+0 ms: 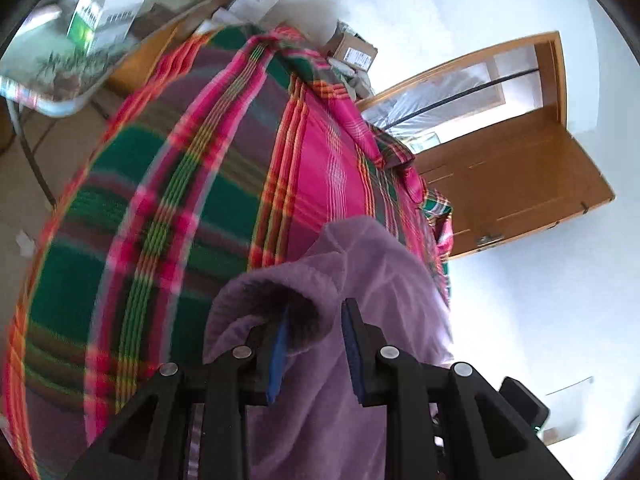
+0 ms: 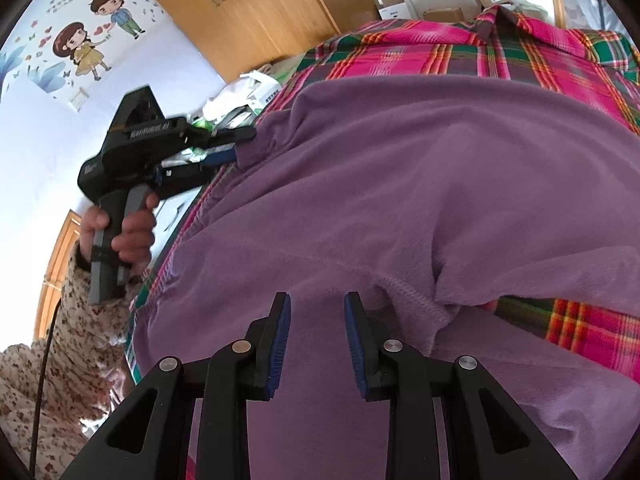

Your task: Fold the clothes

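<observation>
At far left of the right wrist view, the left tool (image 2: 230, 146) is seen clamped on an edge of the soft purple fleece garment (image 2: 400, 184), which is spread over the pink-and-green plaid bed cover (image 2: 420, 52). The right tool (image 2: 316, 312) is held apart above the fleece. Slippage is likely if the thin hem is tugged. Open bed room is left beyond the garment's far edge.

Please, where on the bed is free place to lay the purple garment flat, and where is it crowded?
Bare plaid blanket lies left of the purple garment, toward the floor-side edge, and beyond it near the pink fold. Crowded: the far edge, with cardboard boxes and bags beside the left gripper.
</observation>
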Tool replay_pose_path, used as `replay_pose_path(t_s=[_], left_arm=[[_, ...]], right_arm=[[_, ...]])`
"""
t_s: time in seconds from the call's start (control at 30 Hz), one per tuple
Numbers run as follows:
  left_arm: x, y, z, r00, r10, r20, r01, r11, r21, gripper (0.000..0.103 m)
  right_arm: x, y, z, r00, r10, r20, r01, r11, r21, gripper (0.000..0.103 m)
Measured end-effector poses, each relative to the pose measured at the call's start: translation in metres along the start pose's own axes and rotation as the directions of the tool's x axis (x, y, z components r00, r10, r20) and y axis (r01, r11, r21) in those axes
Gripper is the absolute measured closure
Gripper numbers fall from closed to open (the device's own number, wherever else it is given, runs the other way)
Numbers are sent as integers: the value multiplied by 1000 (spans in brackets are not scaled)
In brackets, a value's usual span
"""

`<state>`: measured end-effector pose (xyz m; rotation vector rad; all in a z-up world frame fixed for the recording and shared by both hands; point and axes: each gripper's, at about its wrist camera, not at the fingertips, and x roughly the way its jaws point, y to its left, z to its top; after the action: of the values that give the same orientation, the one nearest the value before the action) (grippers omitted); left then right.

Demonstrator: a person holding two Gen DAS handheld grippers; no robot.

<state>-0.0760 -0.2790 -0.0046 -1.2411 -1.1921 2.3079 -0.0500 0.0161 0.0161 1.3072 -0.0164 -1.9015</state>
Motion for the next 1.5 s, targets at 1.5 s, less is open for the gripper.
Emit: replay_pose_path(t_s=[1.5], left_arm=[[0, 29, 54, 992, 123, 36, -121, 991, -56, 90]], right_arm=[[-25, -16, -6, 995, -25, 91, 19, 998, 67, 73]])
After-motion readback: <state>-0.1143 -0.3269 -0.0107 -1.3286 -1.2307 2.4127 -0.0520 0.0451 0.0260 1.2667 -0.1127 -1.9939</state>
